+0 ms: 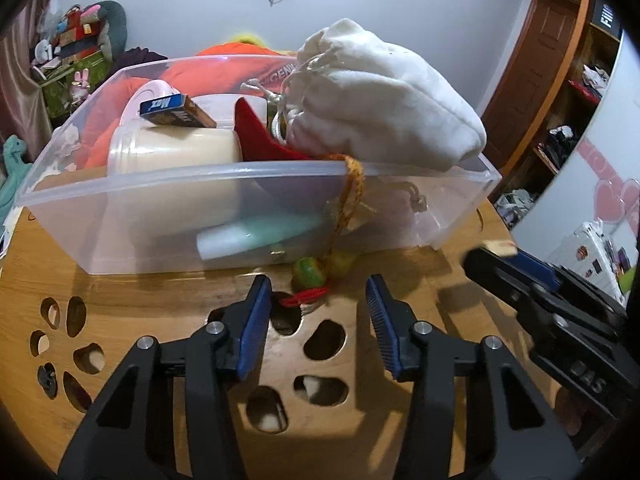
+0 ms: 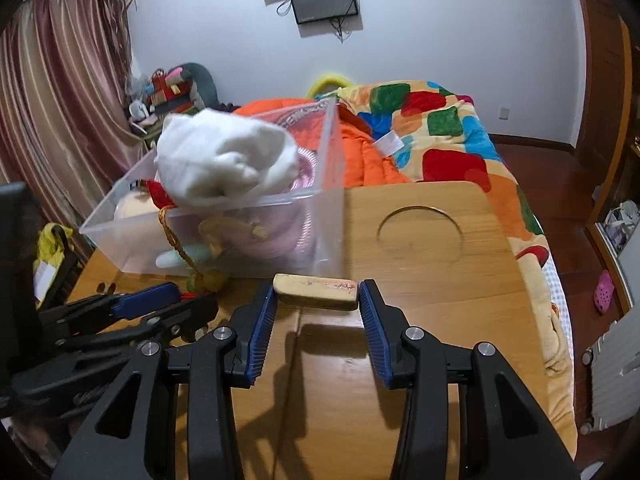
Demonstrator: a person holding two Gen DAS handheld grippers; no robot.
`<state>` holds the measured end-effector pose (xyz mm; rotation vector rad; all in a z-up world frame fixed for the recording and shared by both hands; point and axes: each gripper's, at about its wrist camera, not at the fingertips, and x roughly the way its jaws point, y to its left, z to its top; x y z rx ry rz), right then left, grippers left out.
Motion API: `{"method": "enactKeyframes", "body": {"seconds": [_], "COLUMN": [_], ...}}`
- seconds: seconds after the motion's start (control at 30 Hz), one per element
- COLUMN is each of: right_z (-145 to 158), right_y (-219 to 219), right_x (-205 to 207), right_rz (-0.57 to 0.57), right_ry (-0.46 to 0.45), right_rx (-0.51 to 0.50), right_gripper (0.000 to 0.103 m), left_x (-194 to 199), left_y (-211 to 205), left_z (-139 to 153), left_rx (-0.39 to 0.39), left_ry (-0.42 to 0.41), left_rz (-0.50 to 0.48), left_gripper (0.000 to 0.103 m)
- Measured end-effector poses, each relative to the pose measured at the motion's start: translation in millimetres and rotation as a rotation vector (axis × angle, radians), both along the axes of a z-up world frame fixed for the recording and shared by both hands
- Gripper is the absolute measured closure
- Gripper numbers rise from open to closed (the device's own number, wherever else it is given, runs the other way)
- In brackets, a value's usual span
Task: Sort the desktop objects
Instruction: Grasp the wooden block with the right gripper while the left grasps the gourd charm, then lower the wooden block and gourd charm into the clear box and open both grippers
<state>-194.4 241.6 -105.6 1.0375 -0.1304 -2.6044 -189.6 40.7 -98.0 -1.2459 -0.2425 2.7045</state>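
A clear plastic box stands on the wooden table, filled with a cream jar, a blue card pack, a red cloth and a white drawstring pouch resting on its rim. An orange cord with green beads hangs over the box's front wall onto the table. My left gripper is open just in front of those beads, its pads not touching them. My right gripper is shut on a beige block, held by its ends above the table, right of the box.
The table has flower-shaped cut-outs under my left gripper and a round recess to the right of the box. A bed with an orange and patchwork quilt lies behind the table. A suitcase stands at the far right.
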Motion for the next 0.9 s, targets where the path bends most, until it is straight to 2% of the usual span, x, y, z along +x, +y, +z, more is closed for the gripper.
{"method": "enactKeyframes", "body": {"seconds": [0.27,0.43,0.57,0.9], "right_z": [-2,-6,-7,3], "right_y": [6,2,2,2], "right_x": [8,9,9,12], "right_rz": [0.035,0.055,0.06,0.045], "right_ry": [0.005,-0.001,-0.003,0.014], "right_rx": [-0.036,-0.04,-0.041,-0.051], "right_gripper": [0.064,0.064,0.064,0.064], "left_x": [-2,2,13,38], "left_y": [19,19,12,-8], "left_z": [-2,-4,-3,22], "left_rx": [-0.052,-0.059,-0.029,-0.007], "left_ry": [0.014,0.024,0.033,0.114], "left_rz": [0.022,0.032,0.036,0.036], "left_gripper": [0.072,0.073,0.073,0.073]}}
